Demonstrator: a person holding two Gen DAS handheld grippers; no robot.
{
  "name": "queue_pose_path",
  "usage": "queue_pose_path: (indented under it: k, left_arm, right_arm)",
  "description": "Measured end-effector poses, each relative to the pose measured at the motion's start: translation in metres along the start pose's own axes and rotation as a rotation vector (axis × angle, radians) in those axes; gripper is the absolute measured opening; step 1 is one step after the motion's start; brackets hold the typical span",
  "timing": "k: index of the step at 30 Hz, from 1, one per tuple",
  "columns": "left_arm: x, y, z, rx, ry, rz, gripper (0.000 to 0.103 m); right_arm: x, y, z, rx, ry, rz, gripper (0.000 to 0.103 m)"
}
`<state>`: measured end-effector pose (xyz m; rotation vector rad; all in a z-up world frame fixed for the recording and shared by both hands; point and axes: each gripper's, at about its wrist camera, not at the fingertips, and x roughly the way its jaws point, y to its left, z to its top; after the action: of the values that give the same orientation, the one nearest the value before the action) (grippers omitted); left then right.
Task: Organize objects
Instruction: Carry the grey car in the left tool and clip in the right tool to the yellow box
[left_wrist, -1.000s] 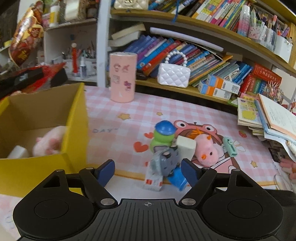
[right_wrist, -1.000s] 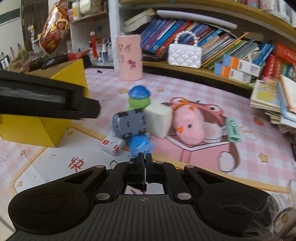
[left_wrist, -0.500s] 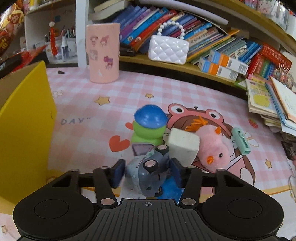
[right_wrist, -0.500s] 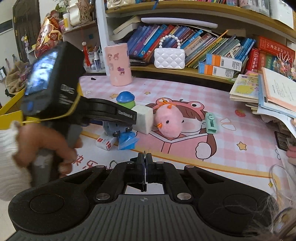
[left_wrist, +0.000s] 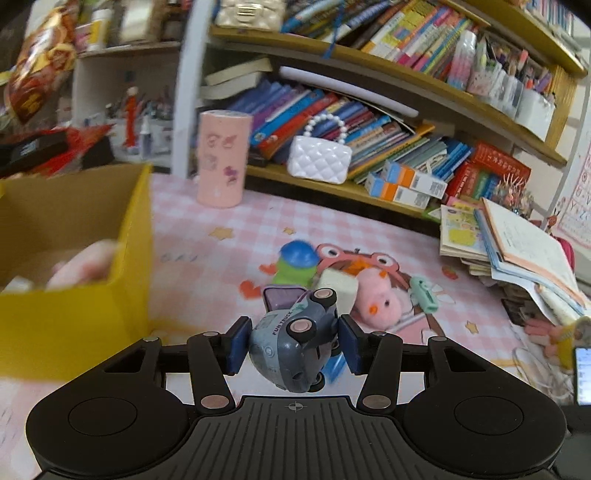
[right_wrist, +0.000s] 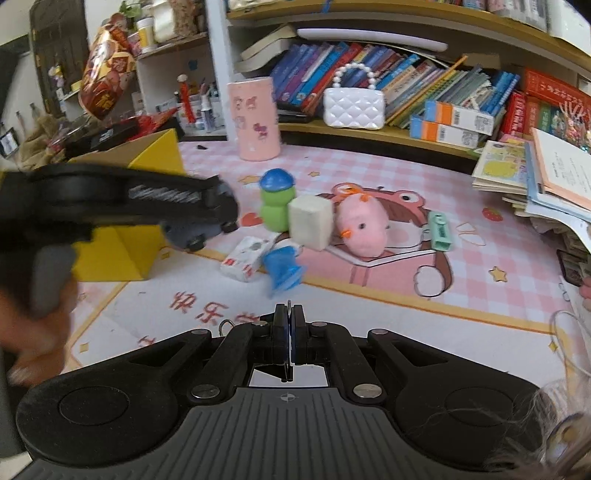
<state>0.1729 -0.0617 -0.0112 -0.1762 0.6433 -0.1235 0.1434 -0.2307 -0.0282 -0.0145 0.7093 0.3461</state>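
The left gripper (left_wrist: 293, 345) has its blue pads (left_wrist: 236, 345) pressed on both flanks of a grey-blue toy truck (left_wrist: 295, 354) — the jaws closed in on it within the last second. The truck is lifted off the mat, rolled on its side with its wheels (left_wrist: 302, 326) turned up toward the camera; its long axis runs away from the lens, the rounded plastic end nearest. From the right wrist view the truck (right_wrist: 199, 229) hangs in the air beside the near corner of the yellow cardboard box (right_wrist: 140, 243).

The box (left_wrist: 74, 266) is open-topped, its straight wall standing at the left edge of the pink checked play mat (left_wrist: 207, 266); a pale pink soft shape (left_wrist: 85, 264) lies inside, blurred. Between the box and the toy cluster there is a bare strip of mat.

The cluster sits mid-mat: a green figure with a blue cap (right_wrist: 277, 201), a white foam cube (right_wrist: 310, 221) touching it, a fuzzy pink plush chick (right_wrist: 364, 230), a mint-green stapler-like piece (right_wrist: 439, 230), a small white carton (right_wrist: 243, 258) and a blue plastic piece (right_wrist: 282, 267).

The right gripper (right_wrist: 289, 334) is fully closed on nothing — held low over the mat's white border.
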Motion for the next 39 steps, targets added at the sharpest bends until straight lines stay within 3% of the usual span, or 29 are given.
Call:
queue_pose_path:
  k: [21, 39]
  left_arm:
    - [-0.127, 0.108, -0.067, -0.152, 0.026, 0.201, 0.049]
    - [-0.178, 0.15, -0.081, -0.085, -0.023, 0.146, 0.049]
  right_arm:
    - [-0.011, 0.143, -0.023, -0.17, 0.048, 0.197, 0.002]
    - [-0.04, 0.204, -0.045, -0.113, -0.023, 0.14, 0.002]
